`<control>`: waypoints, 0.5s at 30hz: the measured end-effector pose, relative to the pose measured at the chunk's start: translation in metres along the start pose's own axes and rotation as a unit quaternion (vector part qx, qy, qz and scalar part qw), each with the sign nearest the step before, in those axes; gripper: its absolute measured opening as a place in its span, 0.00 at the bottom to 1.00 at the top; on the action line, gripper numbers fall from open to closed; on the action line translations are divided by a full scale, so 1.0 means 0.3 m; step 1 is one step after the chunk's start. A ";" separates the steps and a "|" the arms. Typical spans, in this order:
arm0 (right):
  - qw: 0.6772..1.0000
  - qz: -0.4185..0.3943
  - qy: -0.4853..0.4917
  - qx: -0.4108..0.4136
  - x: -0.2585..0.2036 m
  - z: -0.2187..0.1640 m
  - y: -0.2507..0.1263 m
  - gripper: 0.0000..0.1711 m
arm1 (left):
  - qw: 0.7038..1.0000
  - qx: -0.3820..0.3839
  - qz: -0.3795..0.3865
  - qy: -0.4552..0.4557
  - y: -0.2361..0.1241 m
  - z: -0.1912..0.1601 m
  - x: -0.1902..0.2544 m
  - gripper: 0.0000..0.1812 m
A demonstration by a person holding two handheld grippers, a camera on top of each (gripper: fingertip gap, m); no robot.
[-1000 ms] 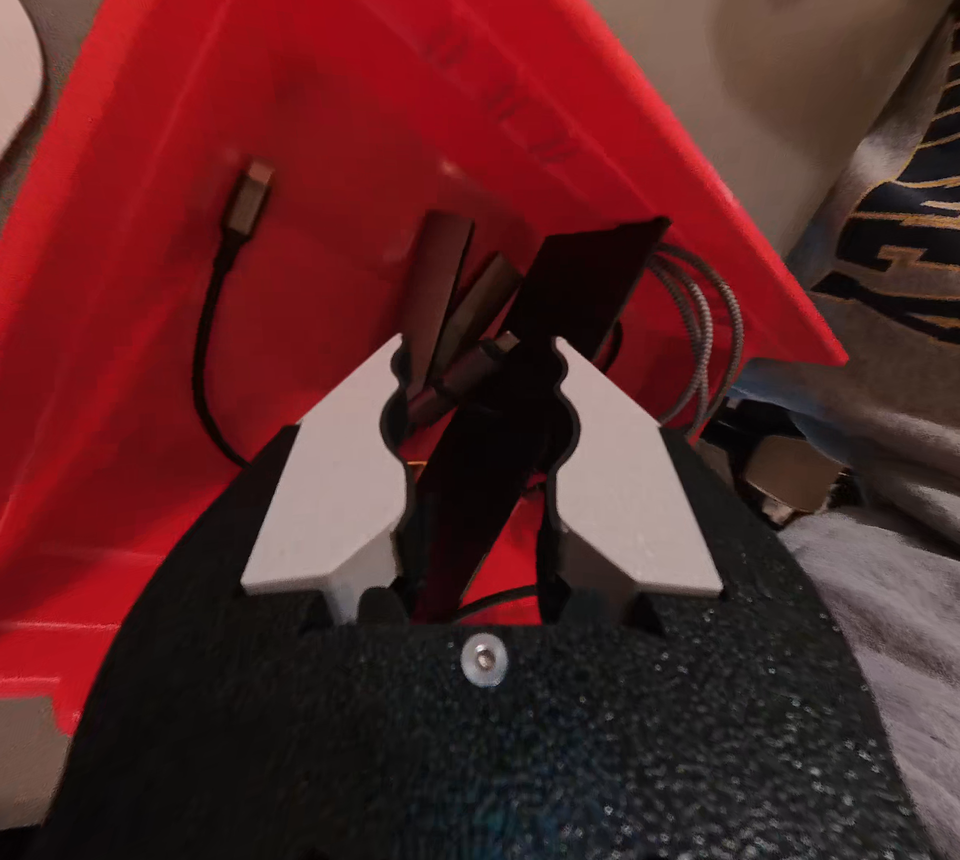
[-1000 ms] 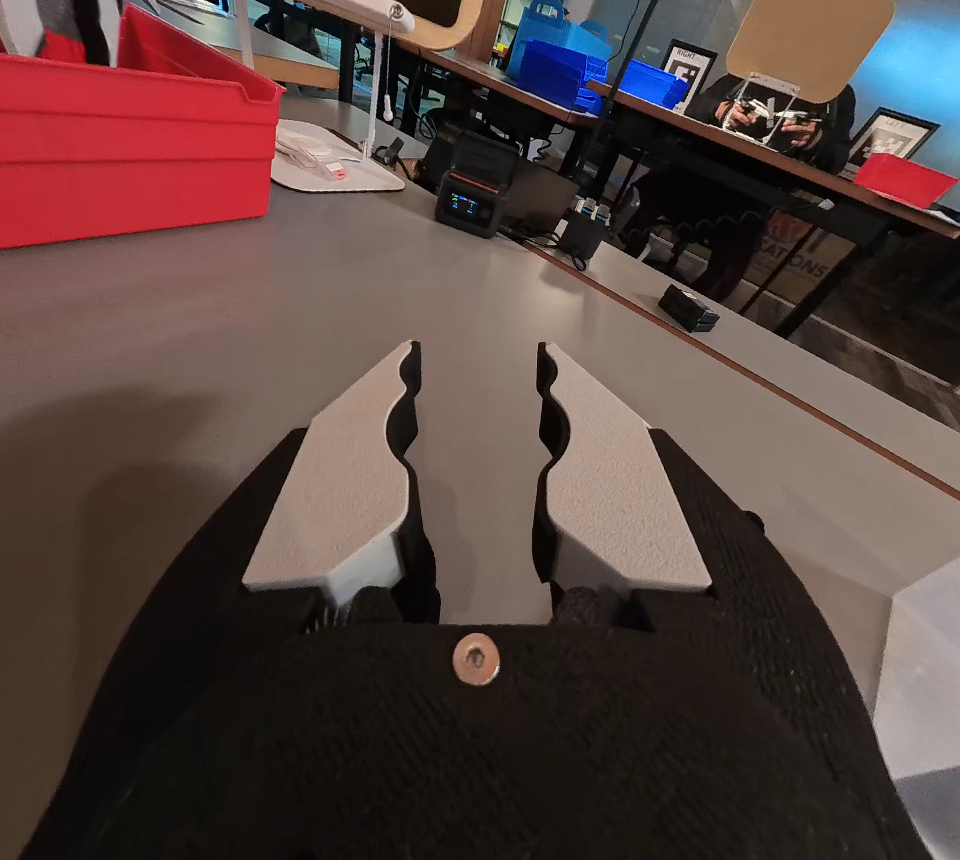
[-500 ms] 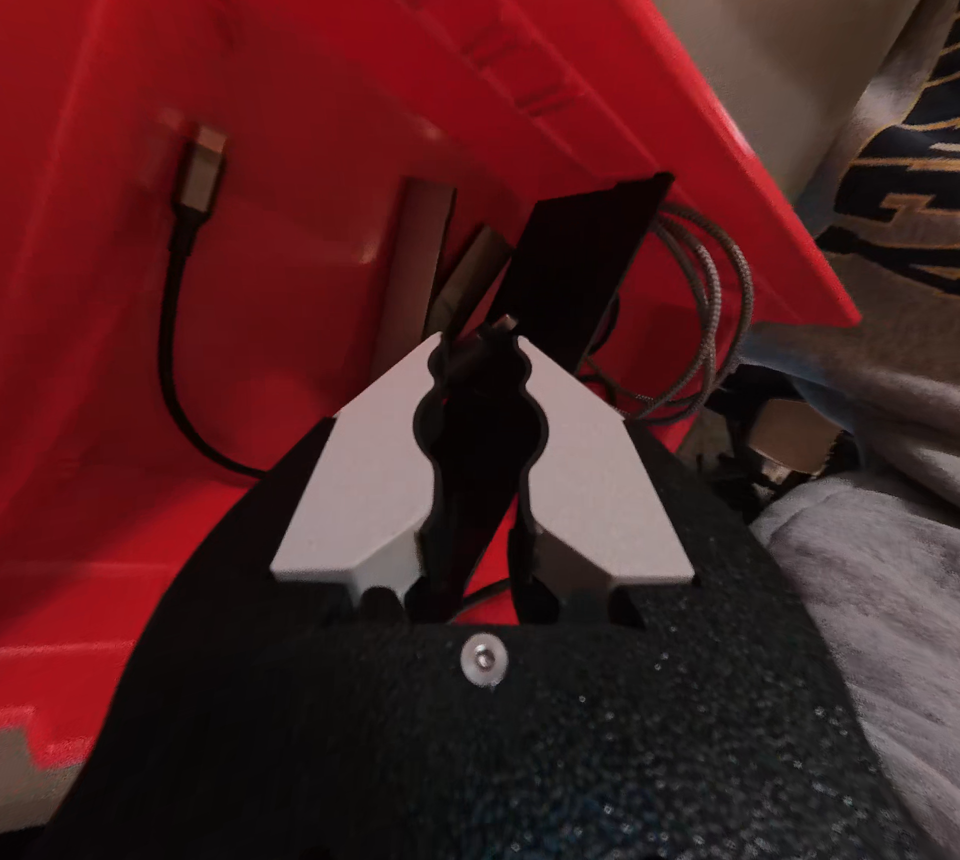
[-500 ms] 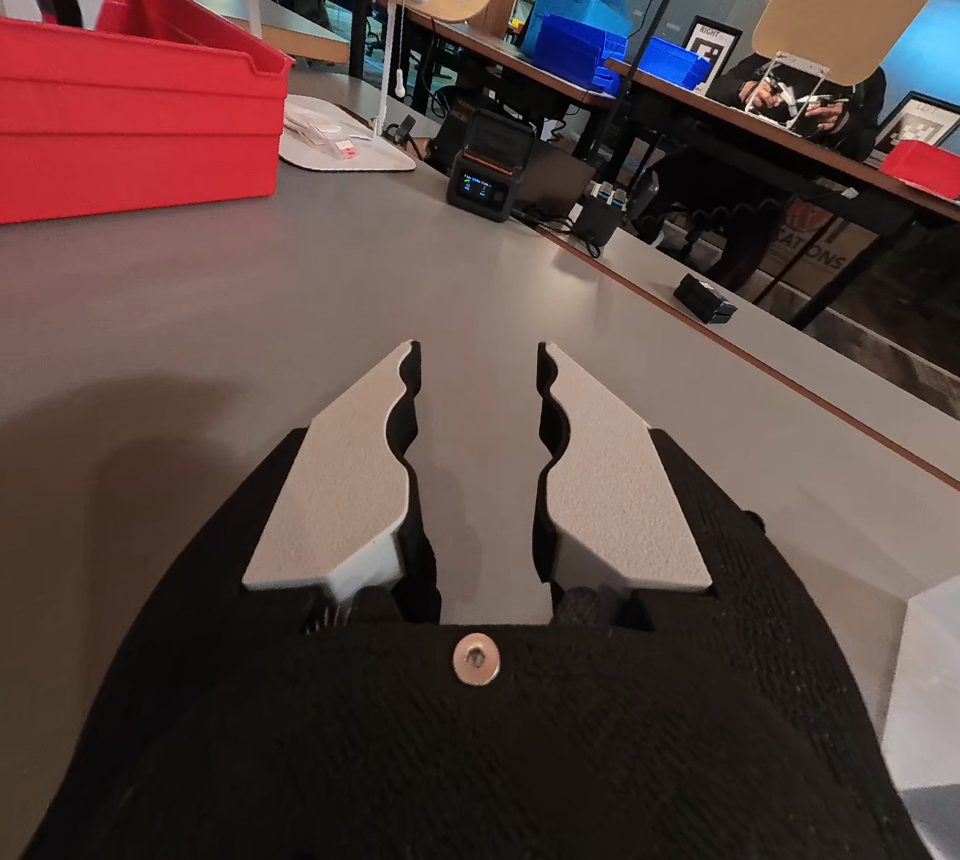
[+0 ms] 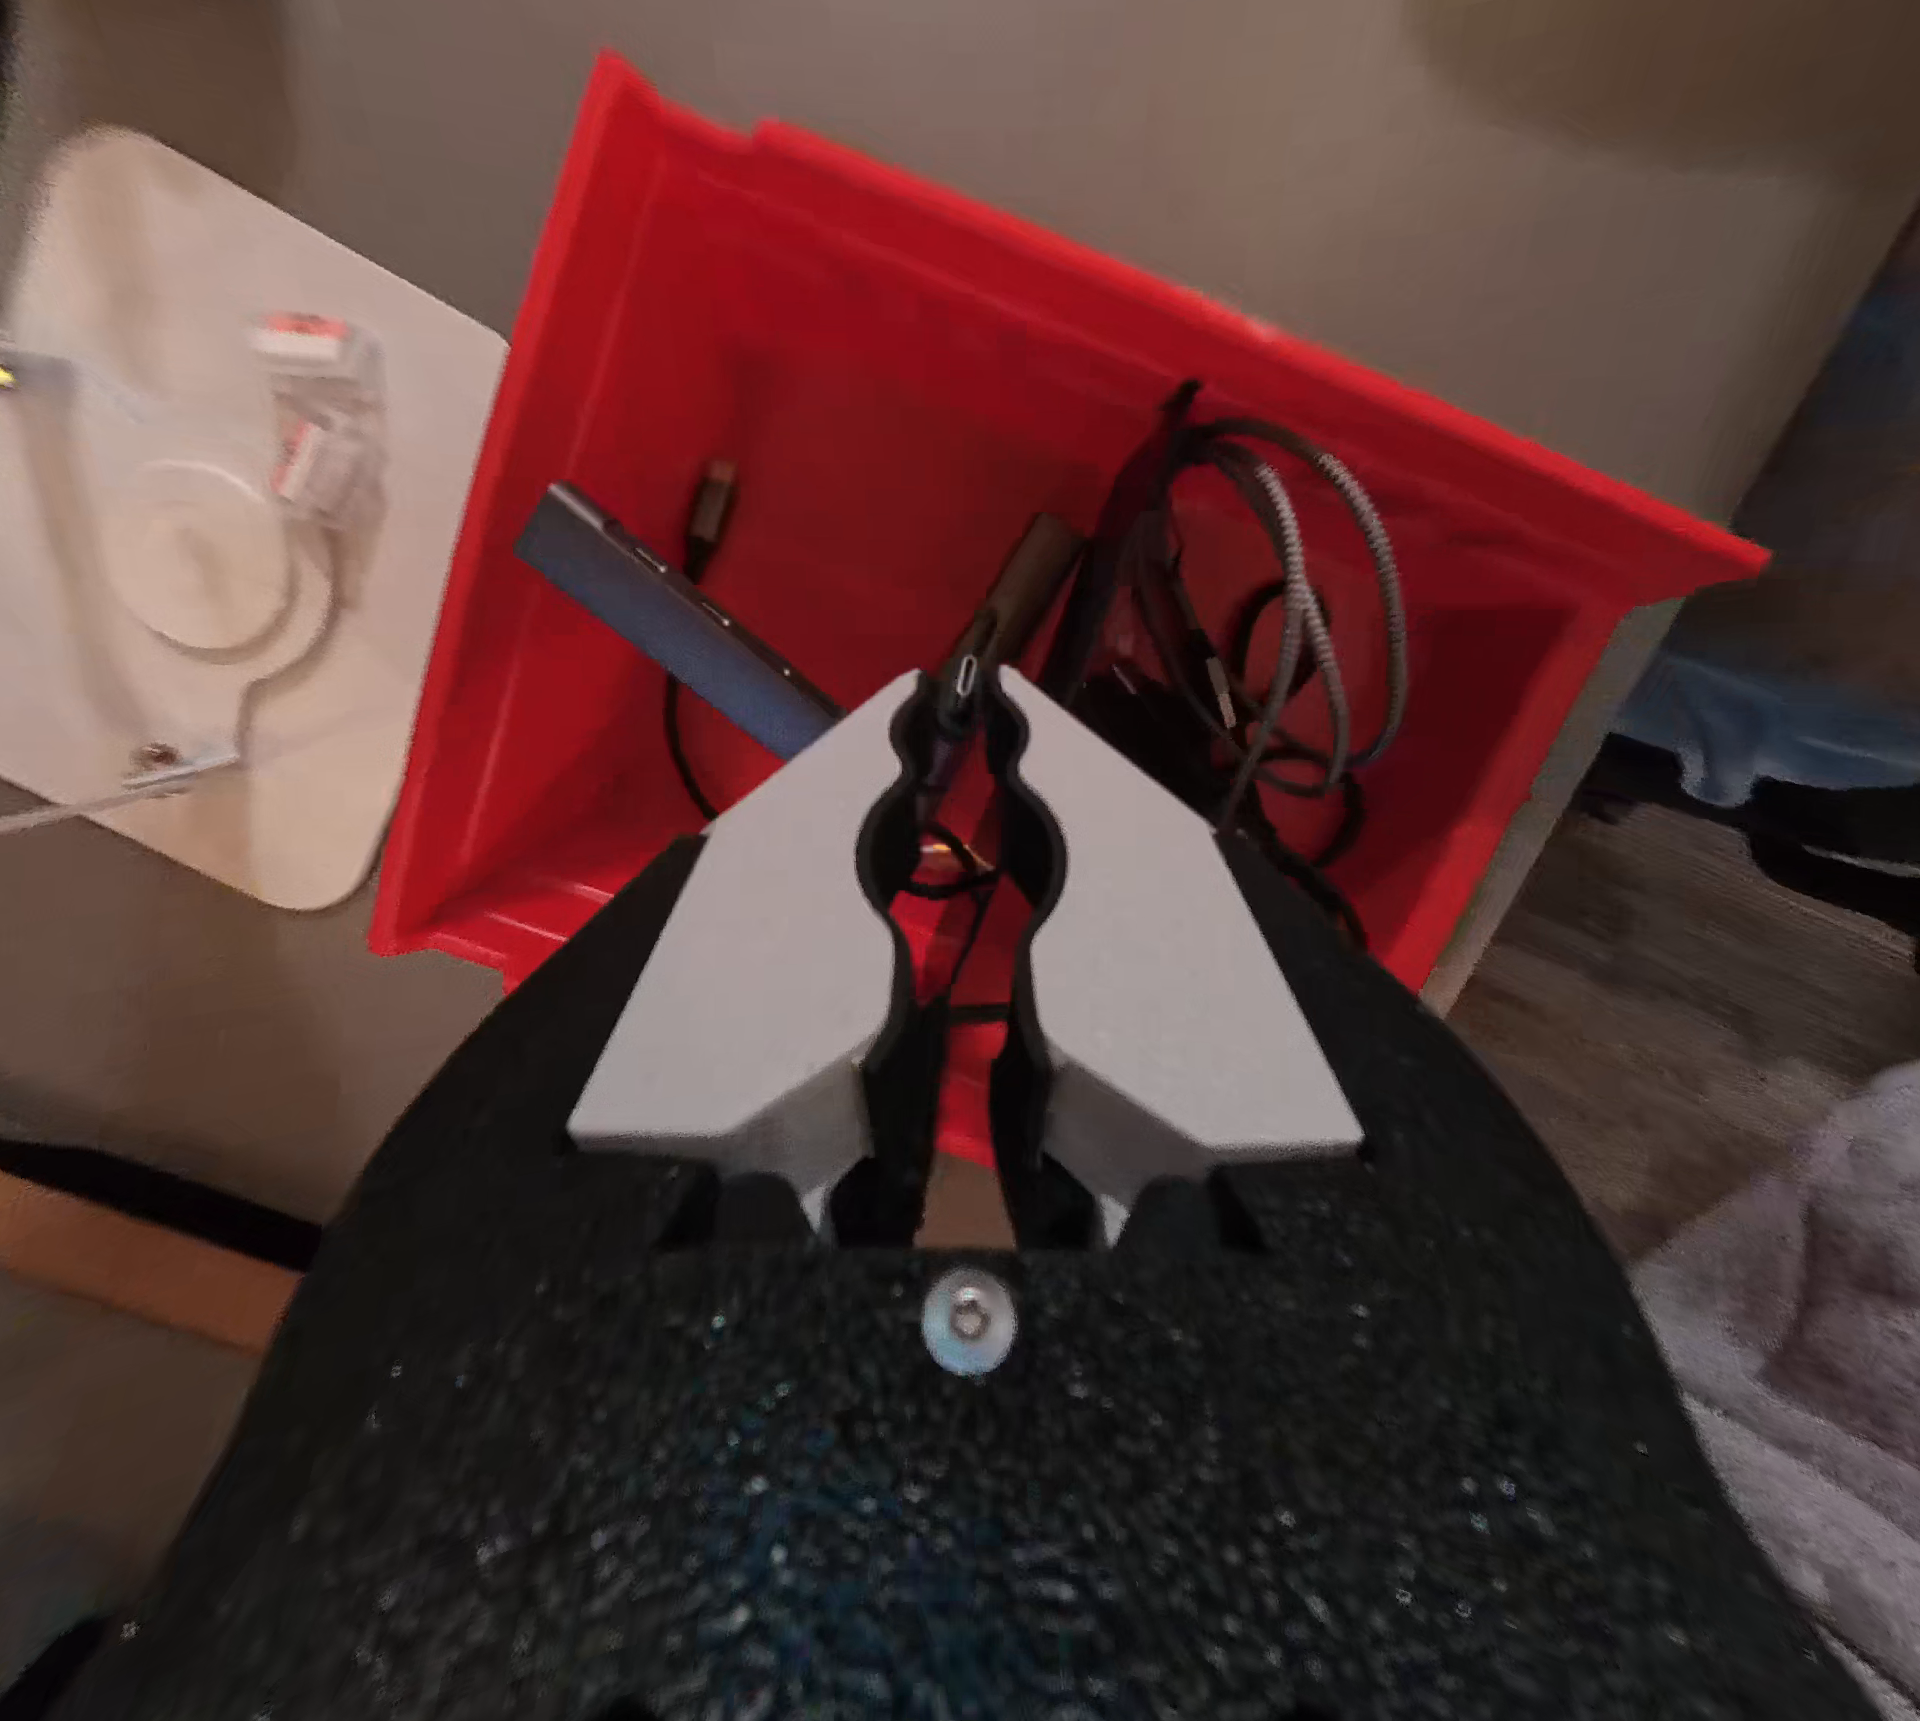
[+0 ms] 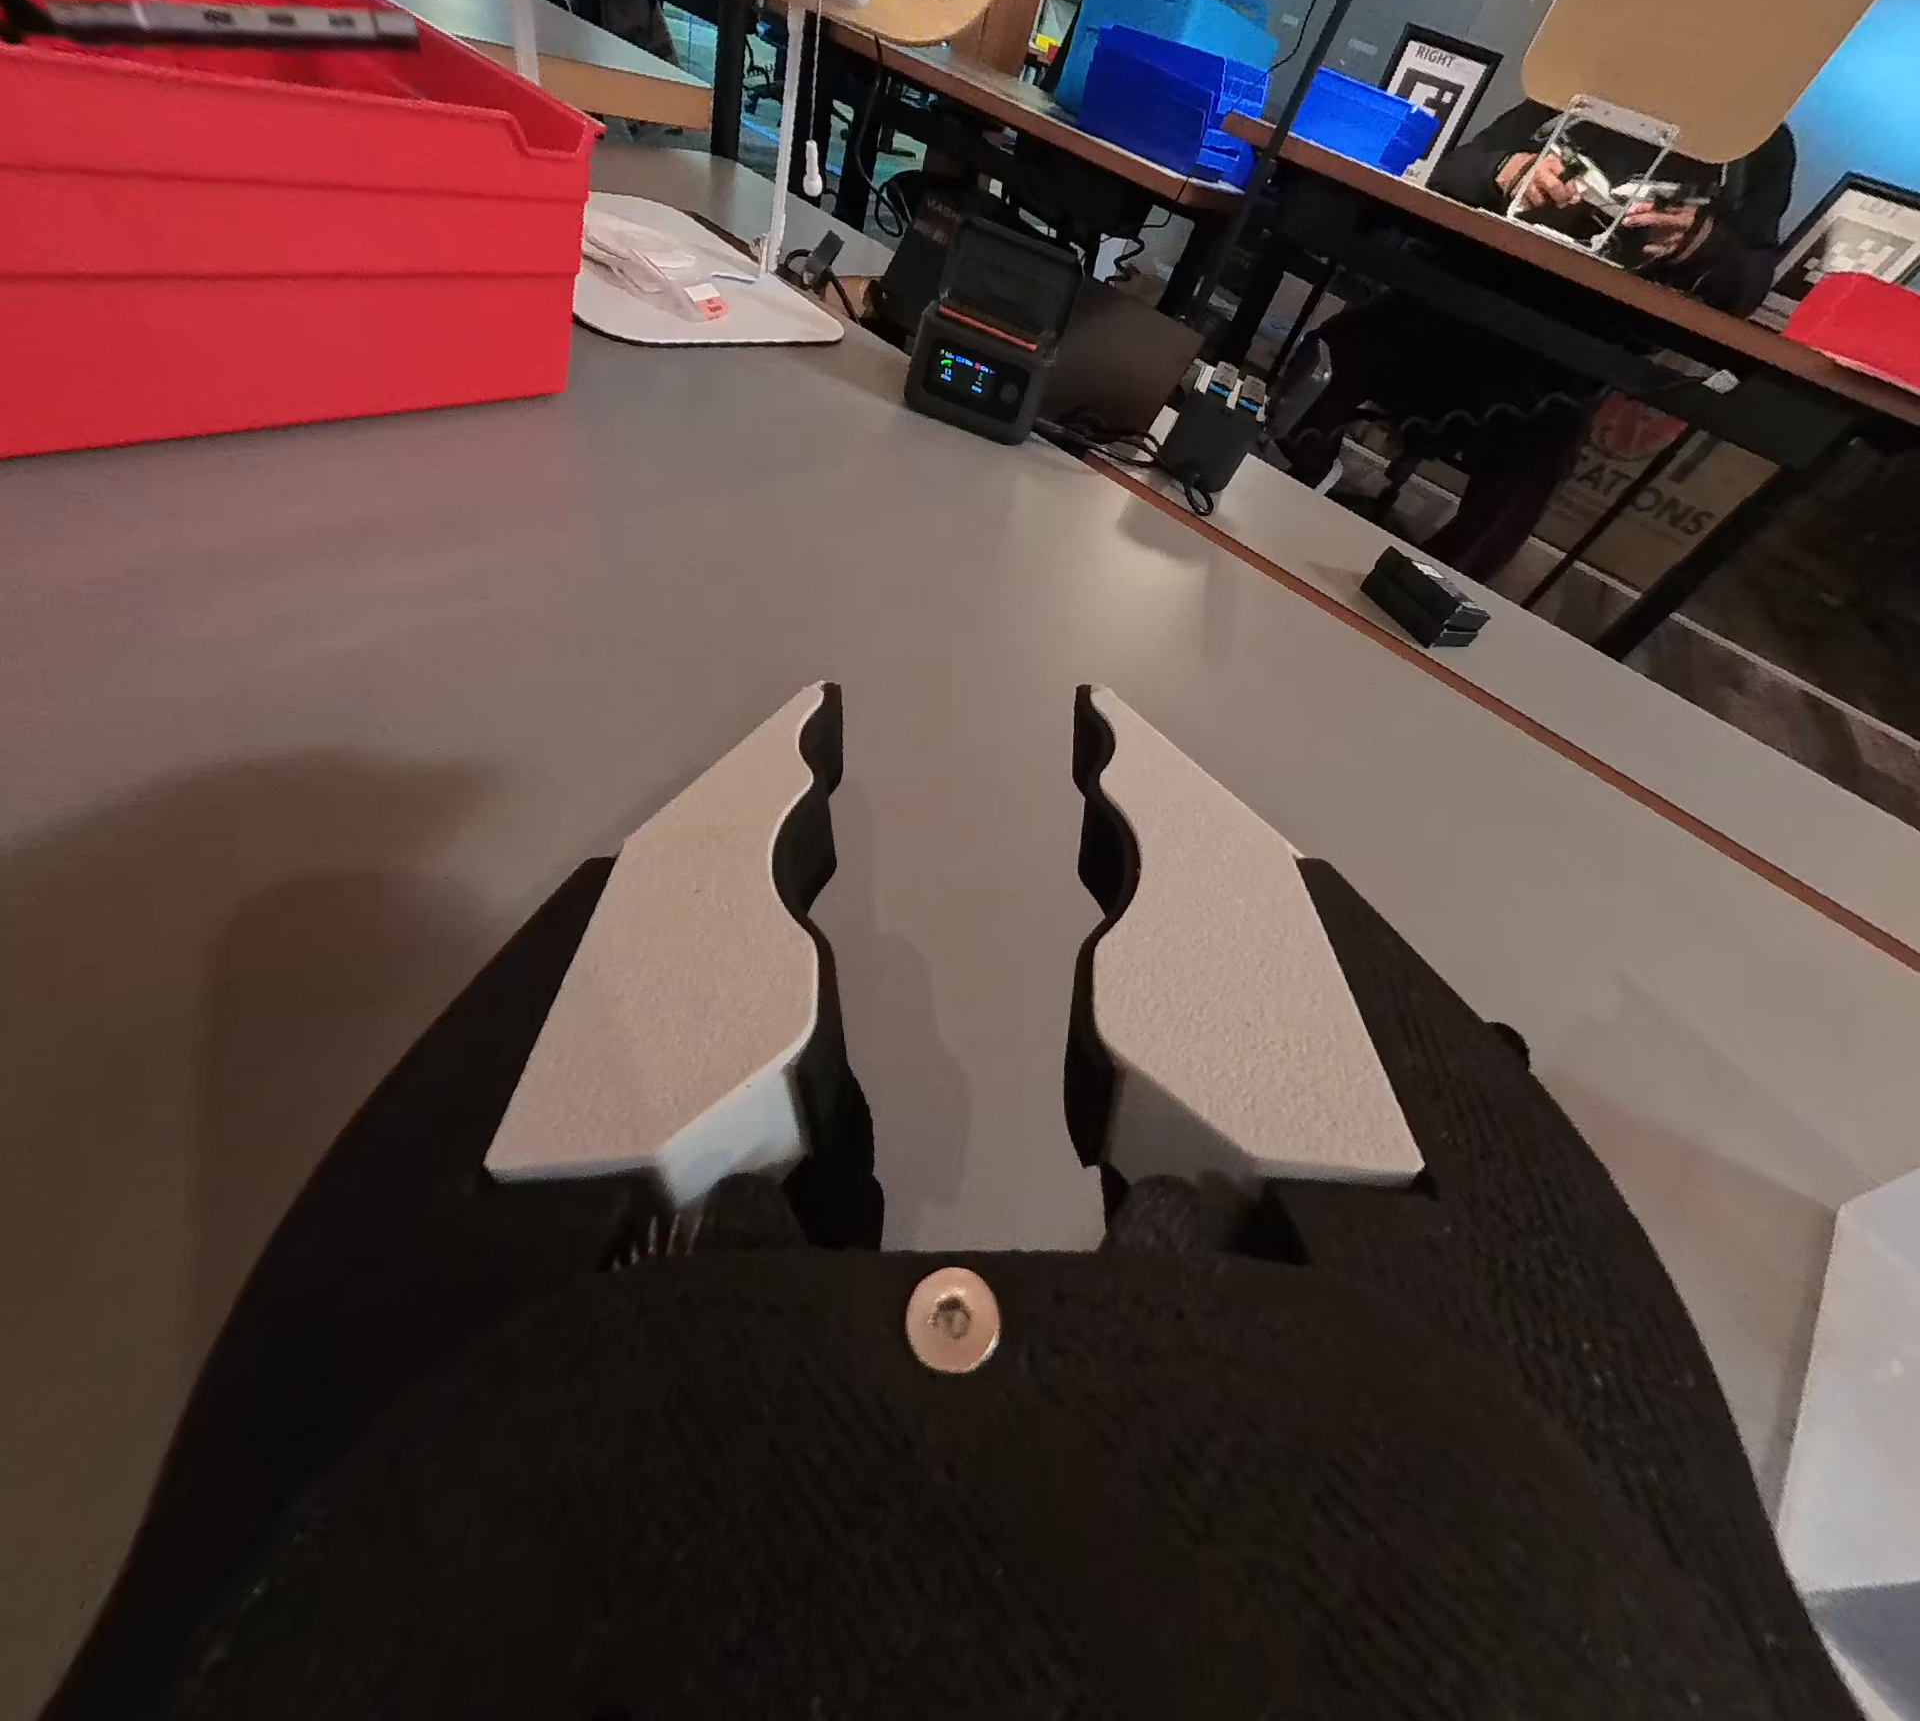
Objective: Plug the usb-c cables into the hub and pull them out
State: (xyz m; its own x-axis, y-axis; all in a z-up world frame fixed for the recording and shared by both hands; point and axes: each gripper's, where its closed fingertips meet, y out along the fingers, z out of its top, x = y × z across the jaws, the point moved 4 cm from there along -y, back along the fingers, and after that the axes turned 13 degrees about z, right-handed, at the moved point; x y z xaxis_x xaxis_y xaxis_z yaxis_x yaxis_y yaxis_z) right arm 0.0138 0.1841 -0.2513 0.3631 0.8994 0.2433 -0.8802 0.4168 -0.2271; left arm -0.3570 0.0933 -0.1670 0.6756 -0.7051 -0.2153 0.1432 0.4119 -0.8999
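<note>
My left gripper [image 5: 958, 703] is clenched on the dark metal plug of a usb-c cable [image 5: 961, 697], held right at my fingertips above the open red plastic bin [image 5: 1091, 289]. The plug's oval socket end faces out past my tips, its long axis running along my fingers, and its thin black cord [image 5: 951, 933] trails back between them toward my body.

Down in the bin I count 1 slim grey-blue rectangular hub [image 5: 665, 606]; its long axis runs diagonally from far left toward near right, where my left finger hides its end. The row of ports shows along one long side. In my right wrist view the same hub [image 6: 223, 21] appears as a long bar level above the bin's rim [image 6: 291, 144], so it may be lifted clear, though that part is blurred.

I count 2 loose plugs: 1 dark connector [image 5: 717, 505] on a black cord just beyond the hub, pointing far, and 1 brownish connector [image 5: 1034, 559] just beyond my tips. A tangle of braided grey and black cables [image 5: 1299, 611] lies coiled in the right part of the bin; I cannot count its strands.

My right gripper [image 6: 956, 705] hangs released over the bare grey table [image 6: 727, 580], well right of the bin, its fingers apart with nothing between them.
</note>
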 end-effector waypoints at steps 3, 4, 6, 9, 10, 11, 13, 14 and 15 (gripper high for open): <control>1.000 -0.004 -0.002 0.005 0.000 0.006 0.004 0.26 | 0.996 0.071 0.049 0.021 -0.107 0.080 0.012 0.04; 1.000 -0.006 -0.001 0.008 0.001 0.009 0.005 0.26 | 0.992 0.099 0.070 0.032 -0.151 0.117 0.017 0.04; 1.000 -0.008 0.001 0.014 0.004 0.014 0.008 0.26 | 0.979 0.154 0.122 0.059 -0.246 0.204 0.027 0.04; 1.000 -0.018 0.003 0.023 0.014 0.024 0.011 0.26 | 0.947 0.244 0.185 0.098 -0.371 0.367 0.071 0.03; 0.999 -0.024 0.004 0.025 0.020 0.027 0.010 0.26 | 0.936 0.274 0.195 0.105 -0.397 0.425 0.095 0.03; 0.999 -0.031 0.005 0.028 0.028 0.030 0.005 0.26 | 0.929 0.295 0.196 0.111 -0.407 0.479 0.121 0.04; 0.998 -0.052 0.006 0.034 0.050 0.034 -0.009 0.25 | 0.924 0.315 0.185 0.114 -0.378 0.572 0.172 0.03; 0.997 -0.066 0.006 0.038 0.065 0.035 -0.017 0.25 | 0.926 0.316 0.171 0.117 -0.337 0.612 0.198 0.03; 0.996 -0.079 0.008 0.042 0.080 0.035 -0.026 0.25 | 0.930 0.311 0.157 0.119 -0.282 0.645 0.221 0.03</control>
State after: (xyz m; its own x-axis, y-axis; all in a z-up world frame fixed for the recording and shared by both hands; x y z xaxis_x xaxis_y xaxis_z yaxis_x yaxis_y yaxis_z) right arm 0.0263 0.2010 -0.2338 0.5039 0.8251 0.2554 -0.8336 0.5420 -0.1064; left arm -0.1843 0.1232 -0.0317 0.5862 -0.5704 -0.5753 0.4060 0.8214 -0.4006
